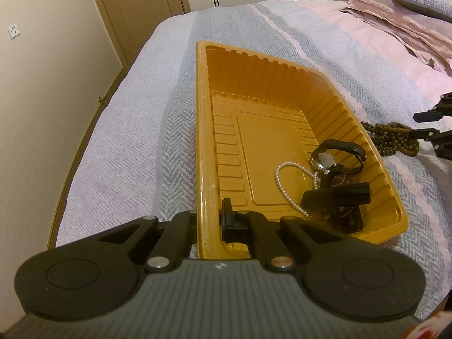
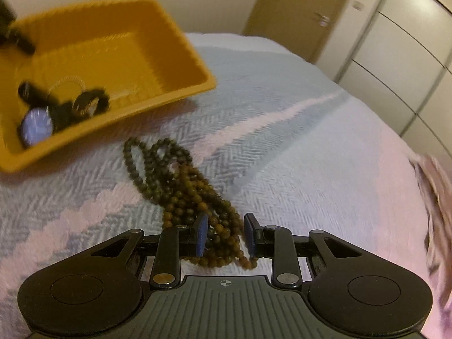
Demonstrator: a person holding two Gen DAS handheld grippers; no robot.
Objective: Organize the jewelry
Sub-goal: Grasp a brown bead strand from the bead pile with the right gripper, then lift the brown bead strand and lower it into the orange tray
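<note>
step in hand: picking up the brown wooden bead strand (image 2: pixel 186 195), heaped on the herringbone bedspread (image 2: pixel 310 141) just beside the ribbed yellow plastic tray (image 1: pixel 202 130). right gripper (image 2: pixel 226 236) spread, pads straddling the beads, not clenched. left gripper (image 1: pixel 207 223) clamped on the tray wall. next, i judge: close, lift, carry into tray beside the black-strapped watch (image 1: pixel 336 155) and pearl strand (image 1: pixel 288 186).

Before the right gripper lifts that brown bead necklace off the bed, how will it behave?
Probably floppy: the brown bead necklace lies in loose bunched loops between the right gripper fingers. Strands outside the grip would likely dangle. The round beads may slip, so pinching several strands seems safer.
</note>
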